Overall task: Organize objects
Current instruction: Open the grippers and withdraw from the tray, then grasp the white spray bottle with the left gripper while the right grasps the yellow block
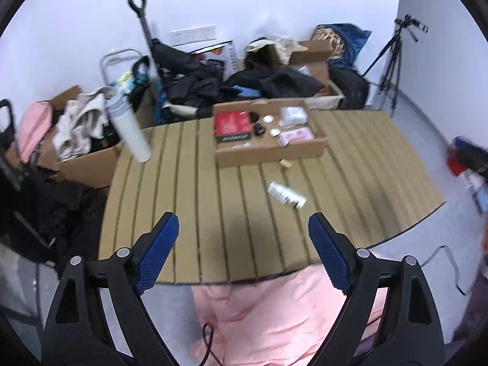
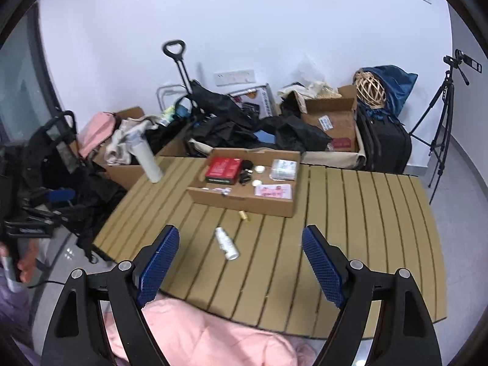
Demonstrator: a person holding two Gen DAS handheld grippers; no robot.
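A shallow cardboard tray (image 1: 268, 152) (image 2: 244, 202) stands on the slatted tan table (image 1: 213, 213) (image 2: 350, 228). It holds a red box (image 1: 233, 123) (image 2: 224, 167), a pink packet (image 1: 297, 135) (image 2: 274, 190), a clear packet (image 2: 283, 169) and small round lids. In front of it lie a small gold cap (image 1: 285, 163) (image 2: 244, 216) and a white bottle on its side (image 1: 286, 195) (image 2: 227, 244). A tall white tumbler (image 1: 129, 128) (image 2: 148, 158) stands at the table's far left. My left gripper (image 1: 244, 228) and right gripper (image 2: 241, 244) are open and empty, above the near table edge.
Pink cloth (image 1: 274, 320) (image 2: 198, 335) lies below the near edge. Cardboard boxes with clothes (image 1: 79, 140), black bags (image 2: 231, 122), a trolley handle (image 1: 137, 3) and a tripod (image 2: 442, 116) crowd the far side by the wall.
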